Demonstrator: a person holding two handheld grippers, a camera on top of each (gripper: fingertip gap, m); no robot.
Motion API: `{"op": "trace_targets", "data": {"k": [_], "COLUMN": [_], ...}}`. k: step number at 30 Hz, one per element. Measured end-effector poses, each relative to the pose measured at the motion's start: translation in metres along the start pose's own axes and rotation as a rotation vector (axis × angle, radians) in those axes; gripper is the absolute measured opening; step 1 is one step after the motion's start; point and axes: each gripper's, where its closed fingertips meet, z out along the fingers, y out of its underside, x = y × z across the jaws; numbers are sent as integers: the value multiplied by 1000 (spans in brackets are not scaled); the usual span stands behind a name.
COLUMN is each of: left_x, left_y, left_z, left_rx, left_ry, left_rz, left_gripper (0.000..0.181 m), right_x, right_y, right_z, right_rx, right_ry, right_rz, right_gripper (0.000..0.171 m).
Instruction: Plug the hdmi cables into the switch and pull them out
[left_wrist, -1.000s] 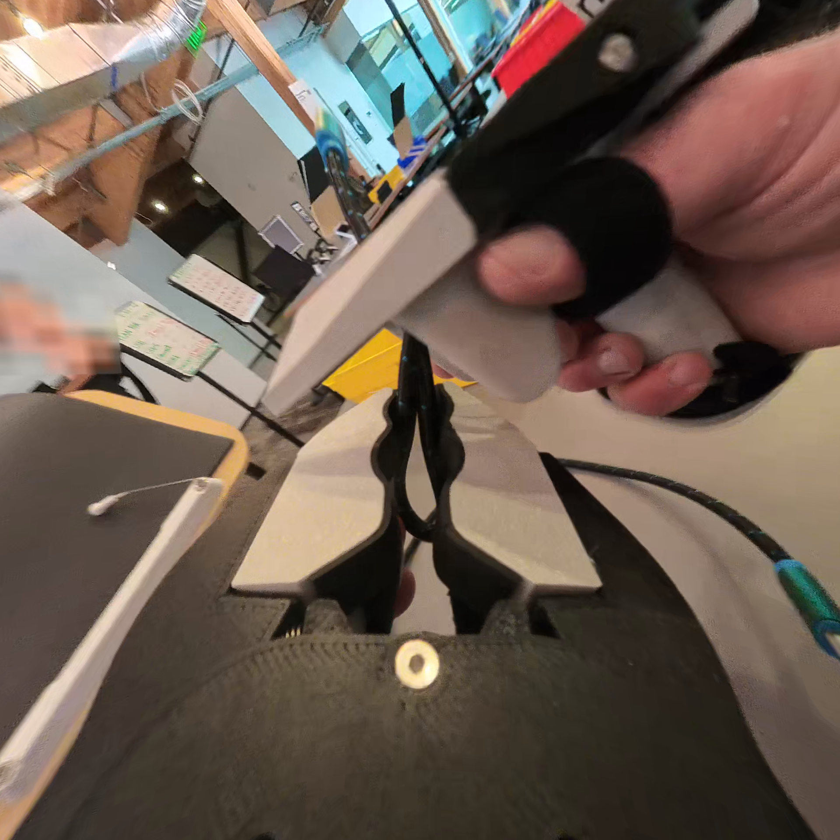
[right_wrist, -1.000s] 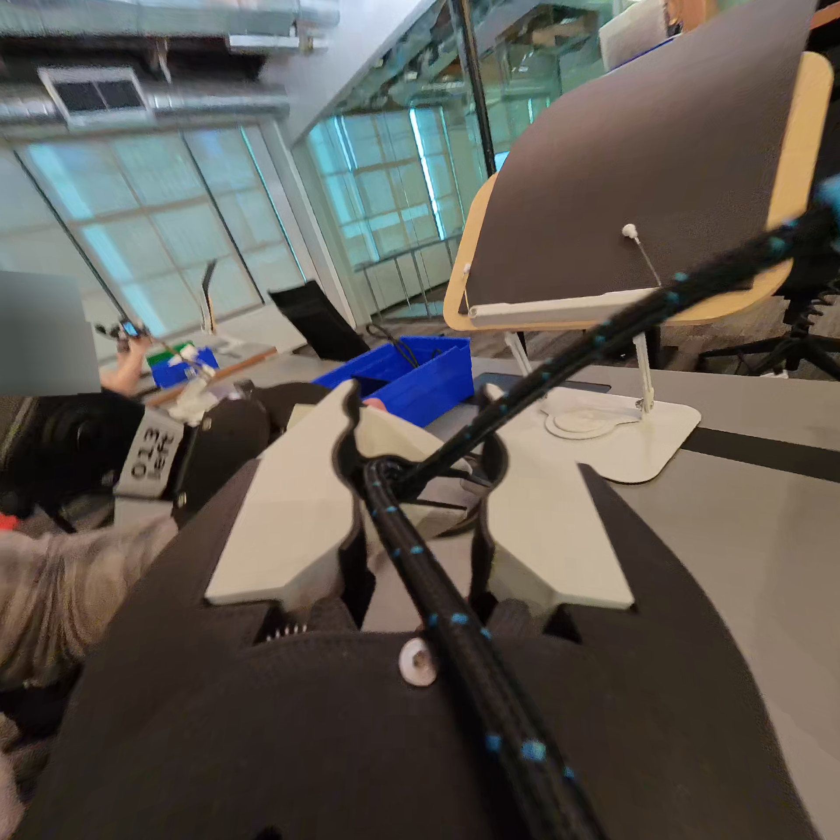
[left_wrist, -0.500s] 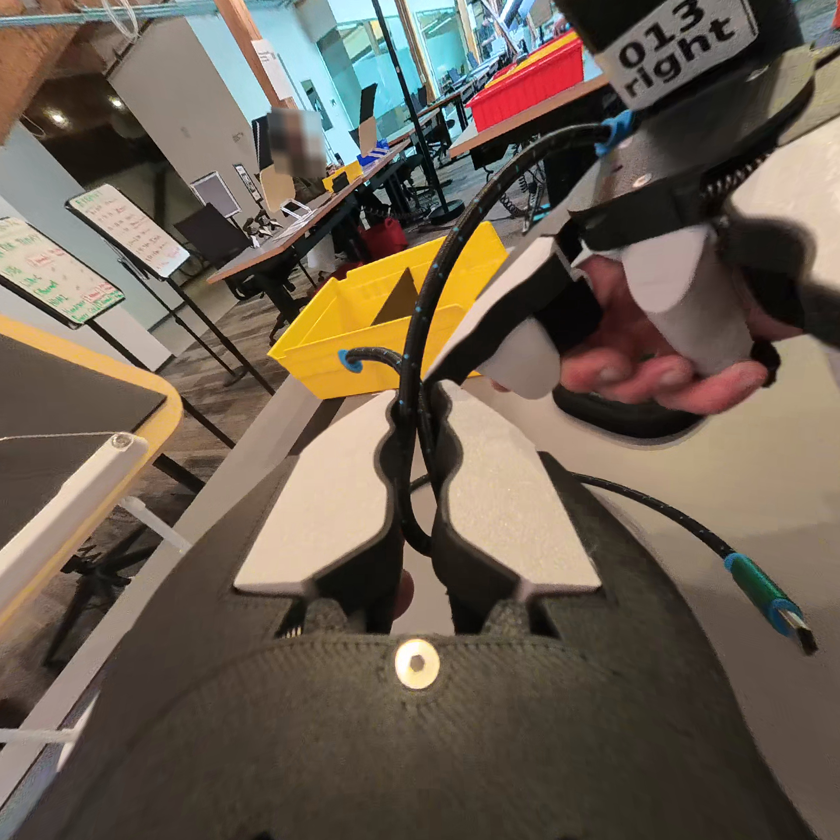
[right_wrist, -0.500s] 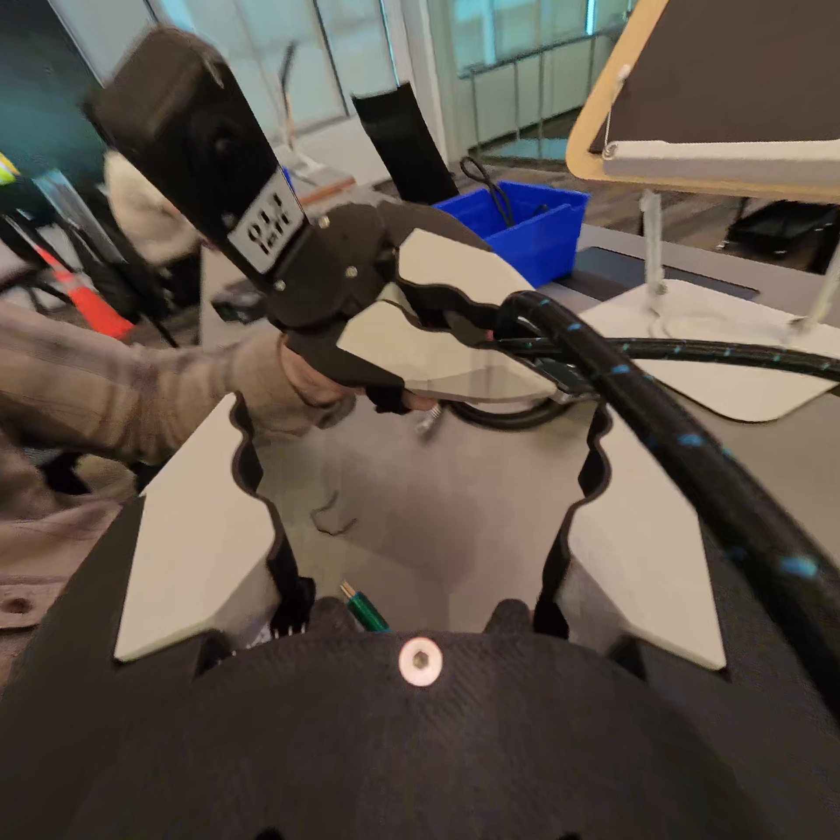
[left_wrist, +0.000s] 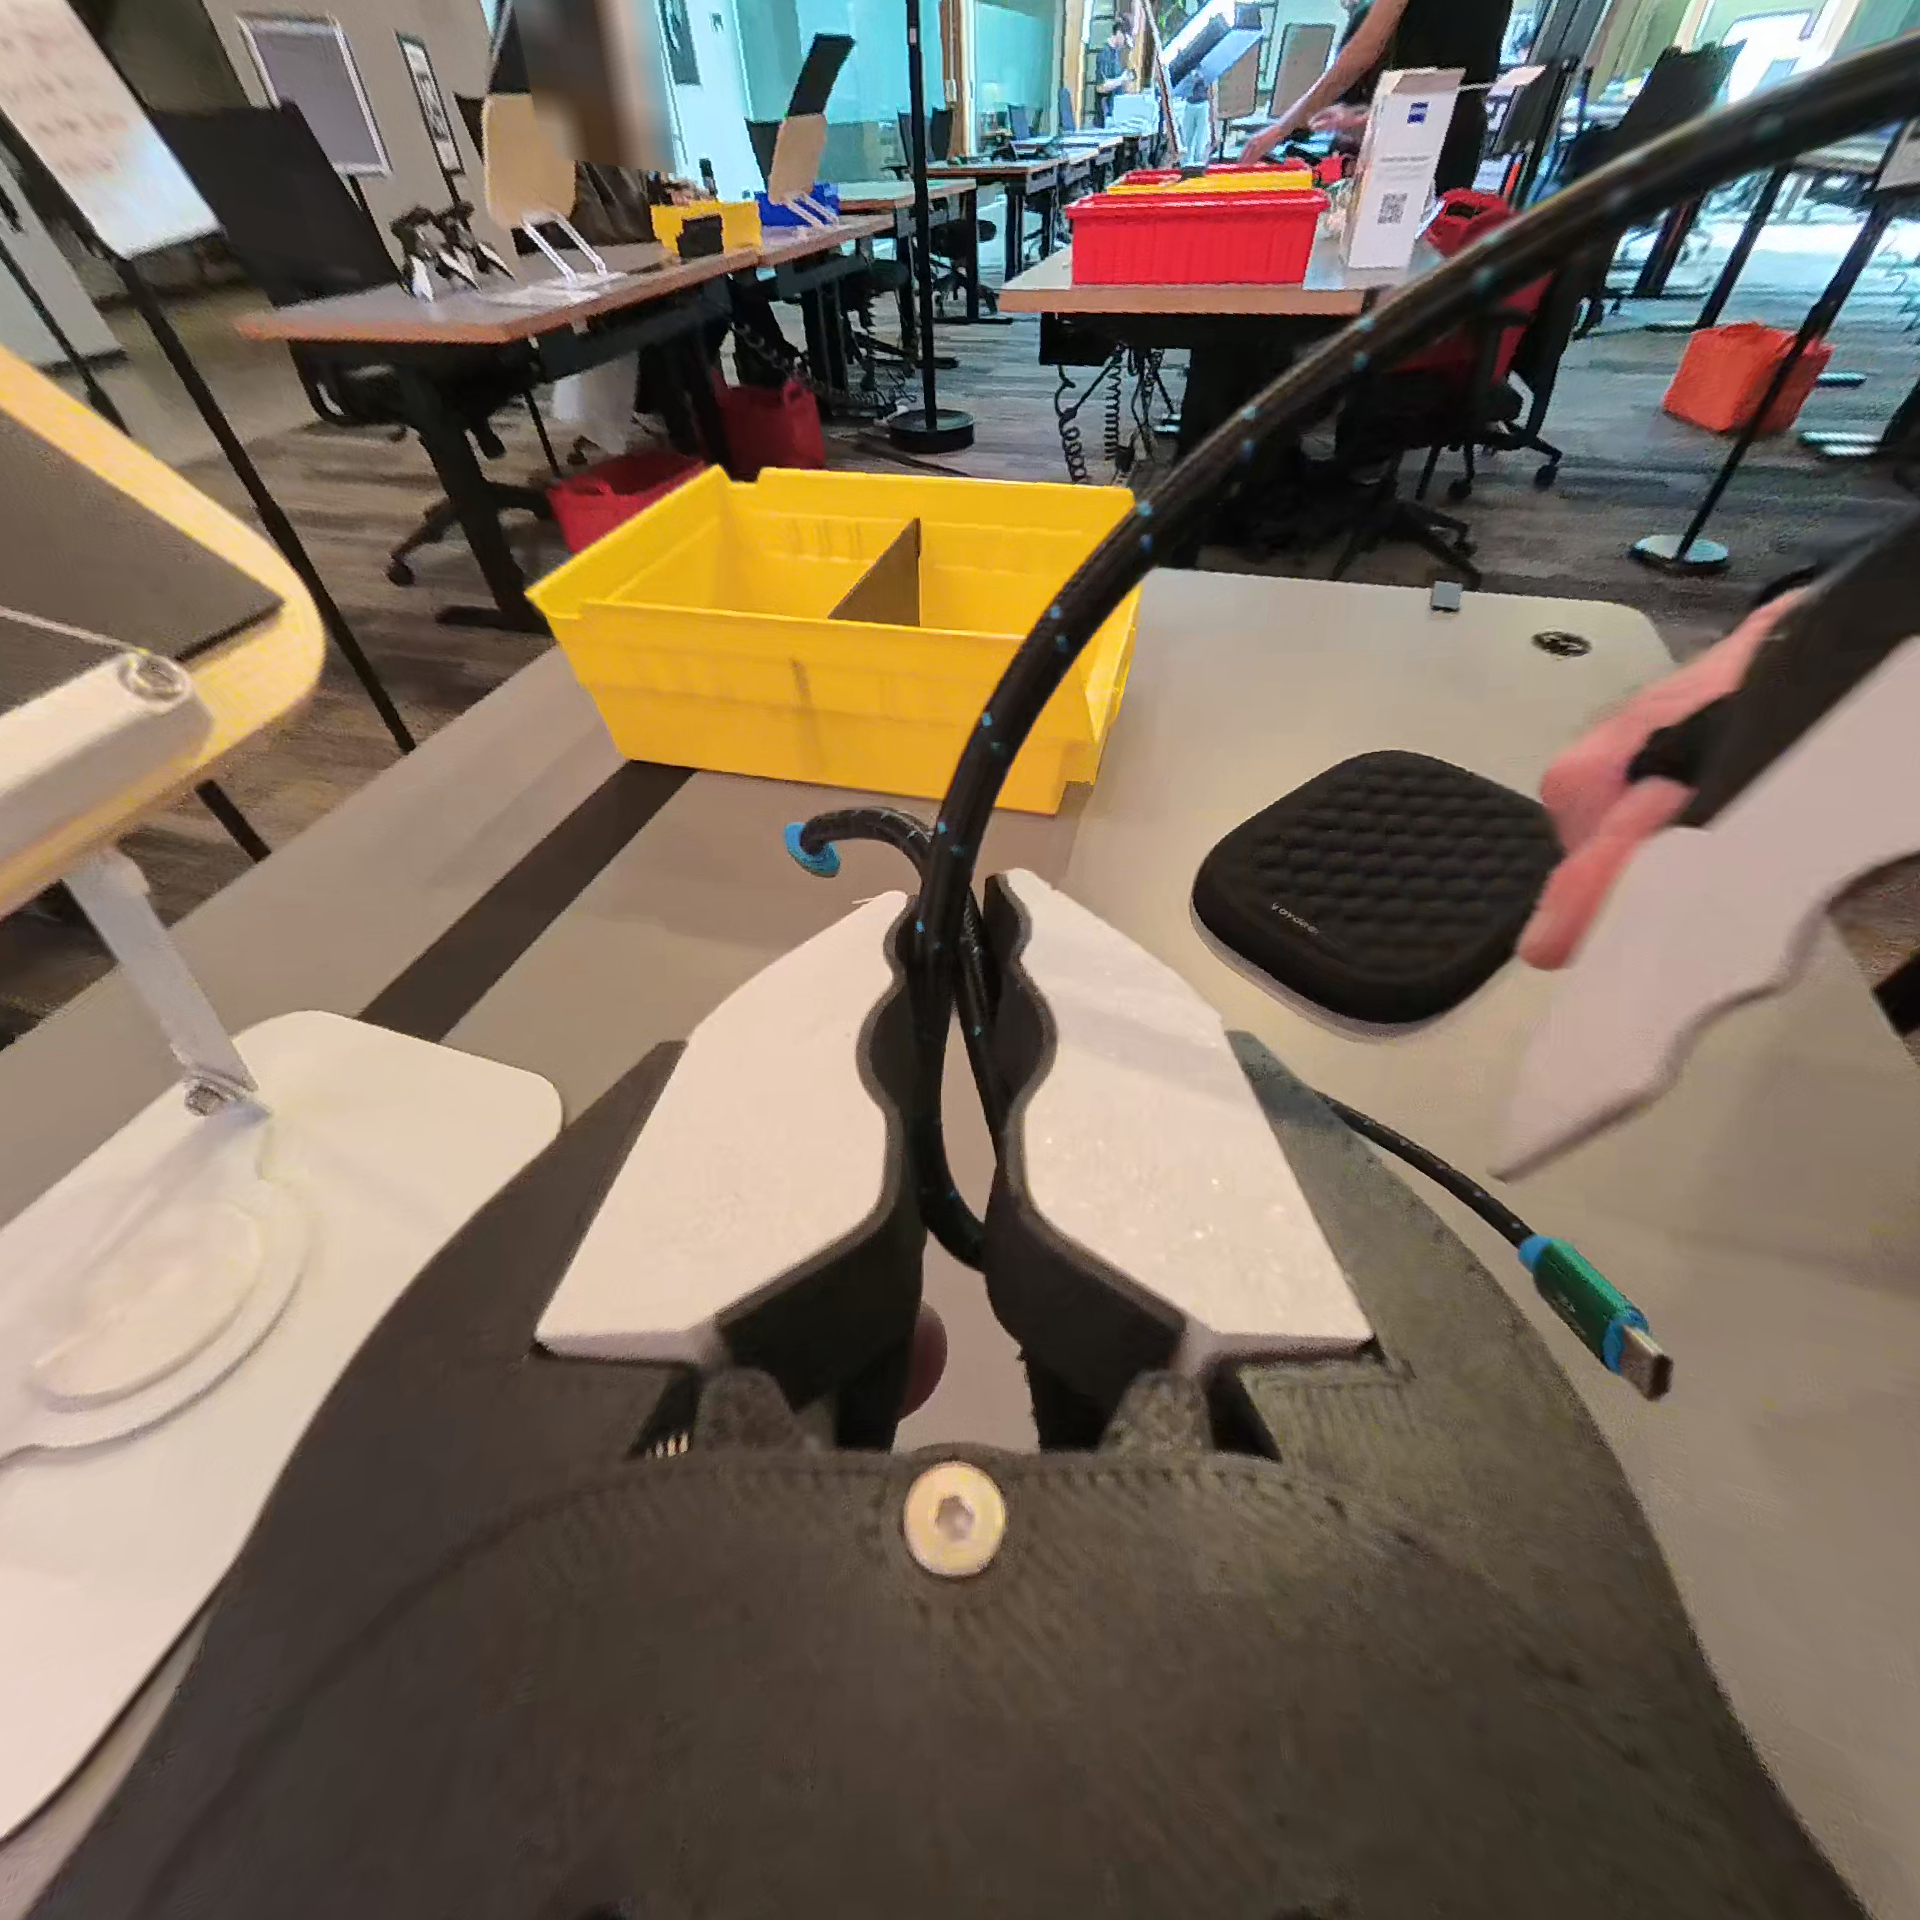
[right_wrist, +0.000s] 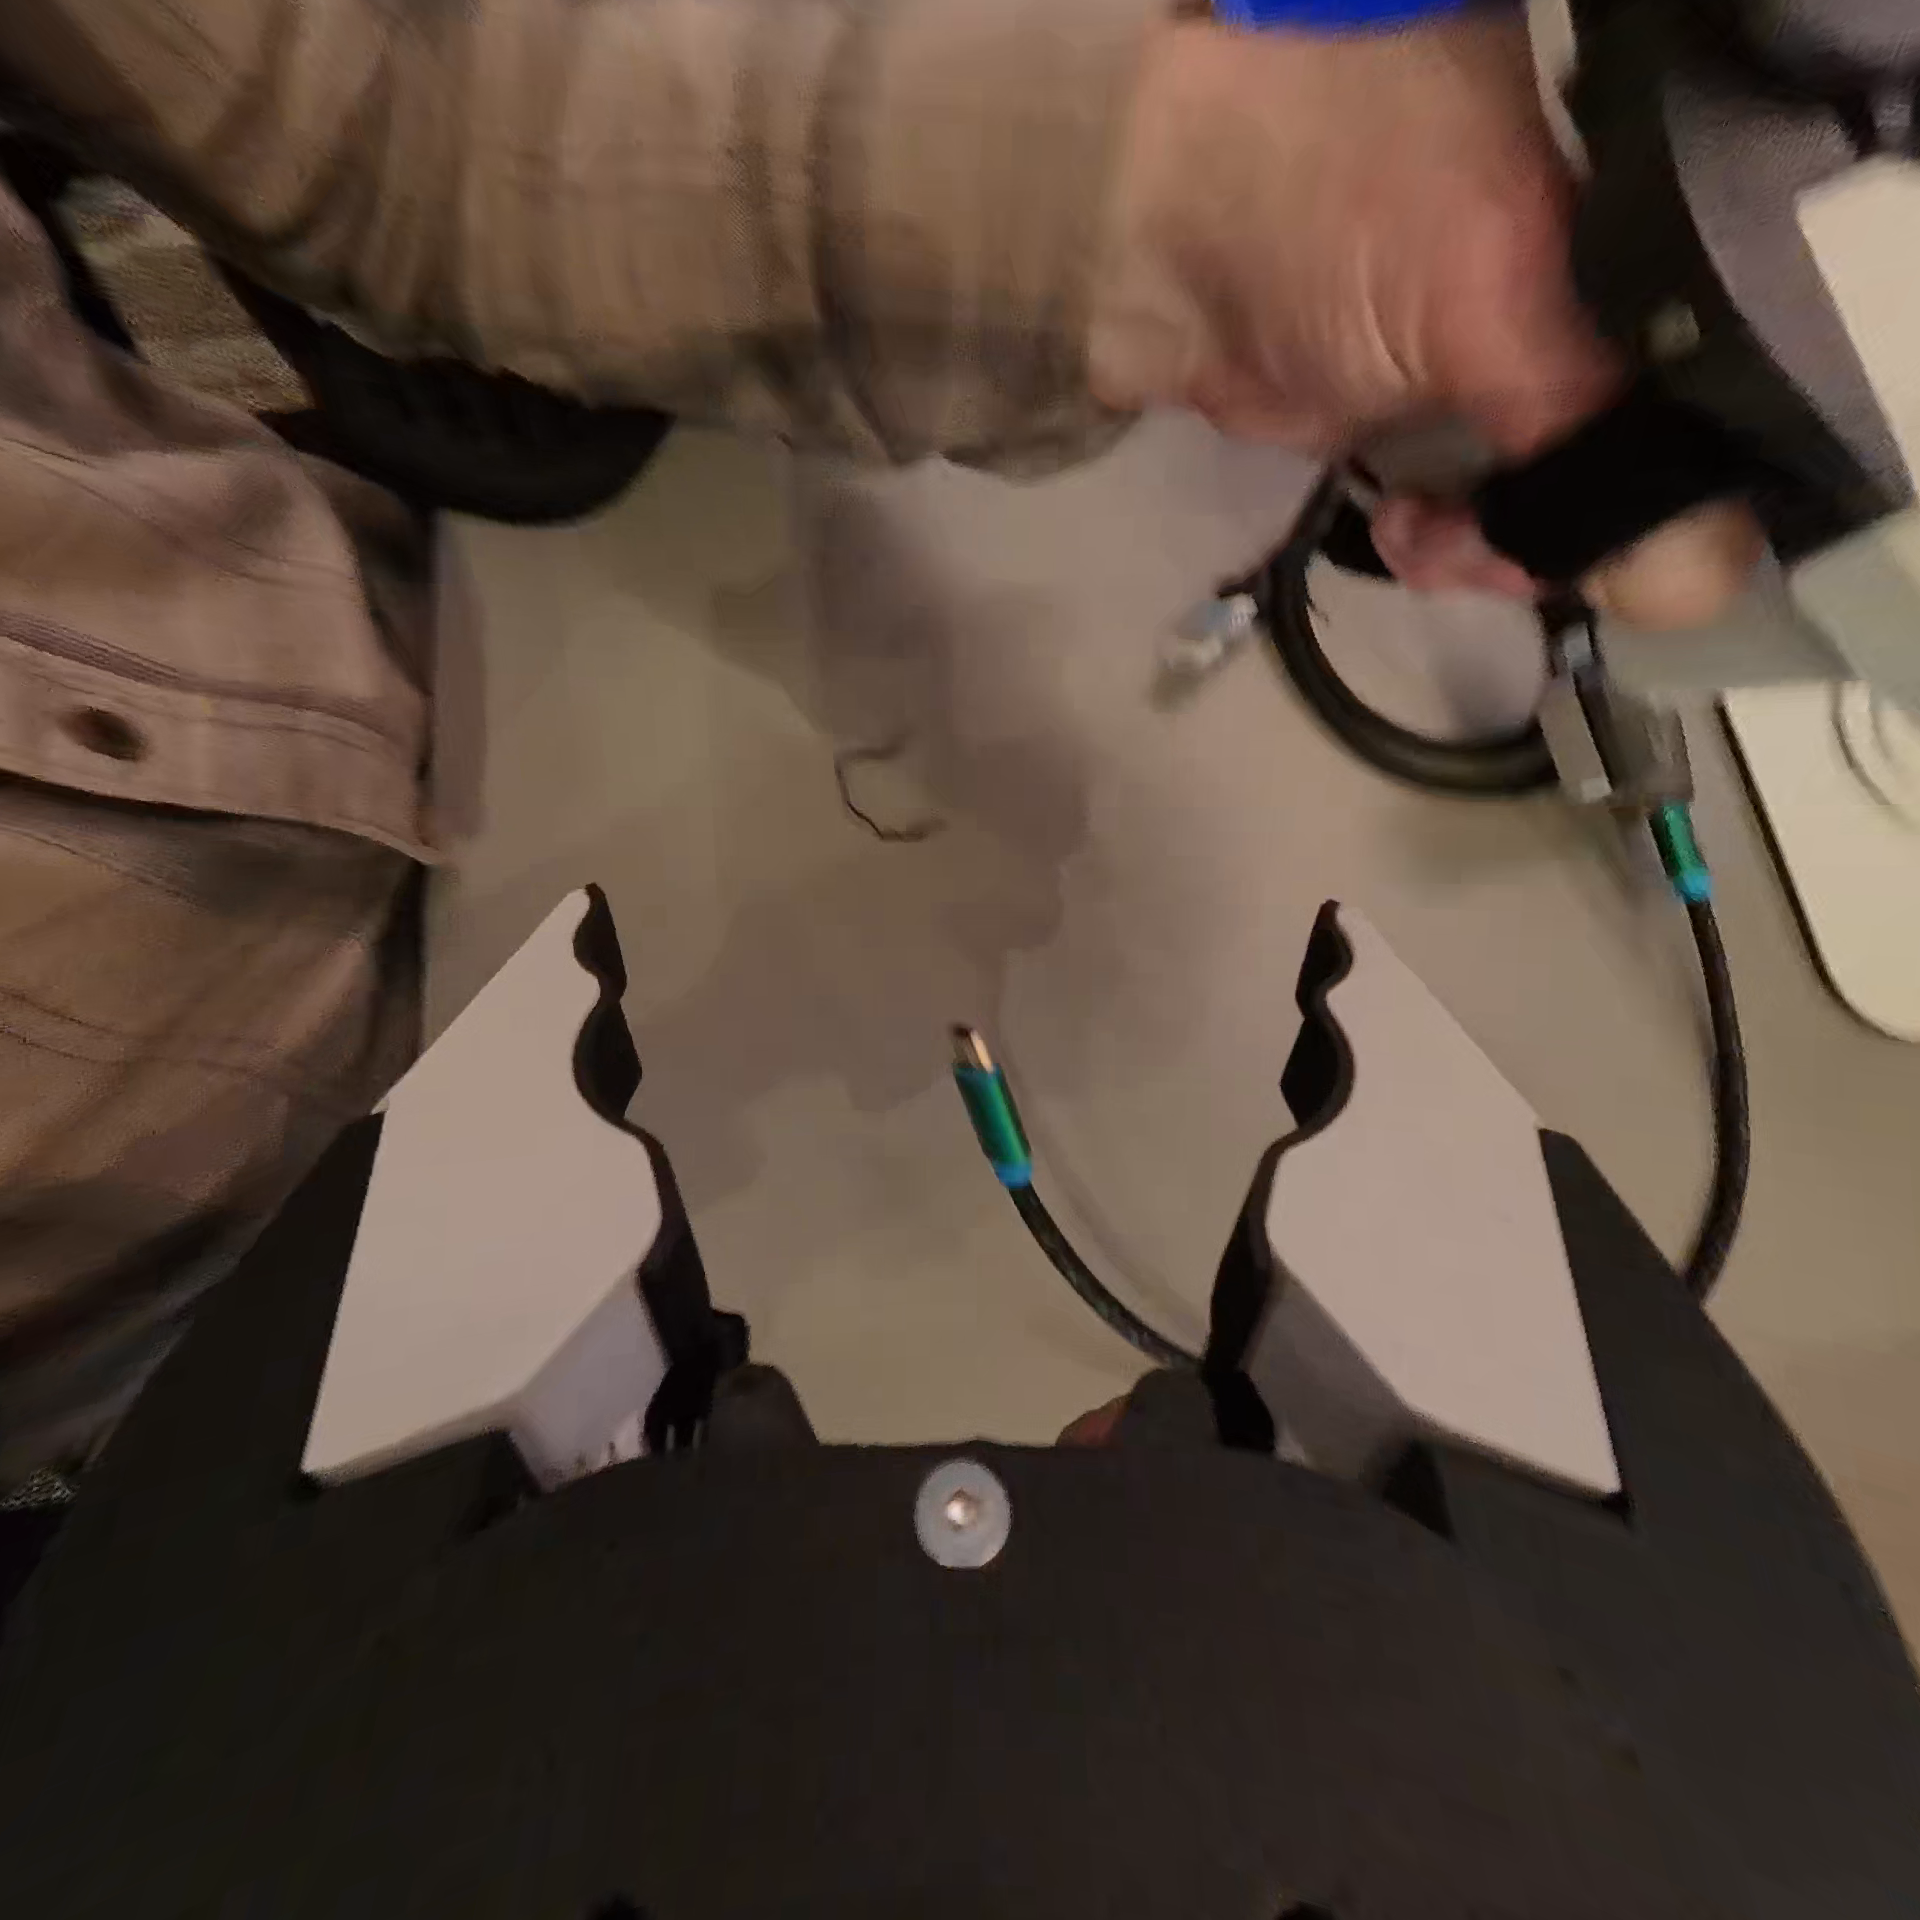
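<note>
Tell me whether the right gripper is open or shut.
Open. In the right wrist view the right gripper has its fingers spread wide apart, with bare table and a loose green cable plug between them, nothing clamped.

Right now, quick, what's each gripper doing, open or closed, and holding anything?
Left gripper: shut on the cable.
Right gripper: open, holding nothing; a green plug lies on the table between its fingers.
</note>
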Motion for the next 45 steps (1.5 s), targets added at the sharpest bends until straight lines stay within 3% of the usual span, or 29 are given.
{"op": "trace_targets", "data": {"k": [7,9,11,14,15,16,18,19,21,25,28,30,35,38,43,44,45], "left_x": [-8,-9,-11,-10,-9,-10,-6,-3,5,16,20,25,43,51,58,61,62], "left_y": [13,21,24,21,20,19,15,14,11,3,-3,-6,-20,-28,-32,-33,-34], "left_z": [-6,-6,-7,-10,-12,-15,-21,-23,-26,-26,-26,-26,-25,-27,-30,-31,-31], "left_rx": [-141,-227,-294,-361,-380,-394,-402,-410,-424,-432,-435,-425,-363,-319,-280,-269,-263], "left_ry": [0,10,22,42,45,44,70,78,108,153,186,232,319,367,425,444,454], "left_rz": [39,62,68,70,68,75,63,65,63,54,46,19,-40,-66,-95,-96,-104], "left_gripper": [10,10,10,9,8,8,8,8,8,9,9,9,10,10,12,12,11], "right_x": [-74,-61,-14,69,90,109,139,149,158,183,188,190,207,209,211,210,208], "right_y": [-84,-118,-141,-110,-90,-68,-36,-23,-20,13,24,25,19,13,7,6,4], "right_z": [-15,-20,-35,-58,-60,-57,-60,-62,-71,-64,-40,-30,-27,-25,-32,-32,-31], "right_rx": [256,341,351,9,-128,-230,-258,-283,-282,-335,-256,-207,-133,-104,-60,-54,-49], "right_ry": [-188,78,467,1018,1102,1126,1170,1180,1228,1163,1040,1001,1048,1072,1103,1091,1077], "right_rz": [-153,-289,-321,-475,-529,-519,-424,-381,-380,-210,-135,-98,-102,-138,-204,-220,-242], "right_gripper": [110,113,113,114,117,121,117,126,124,128,144,142,112,68,26,11,8]}}
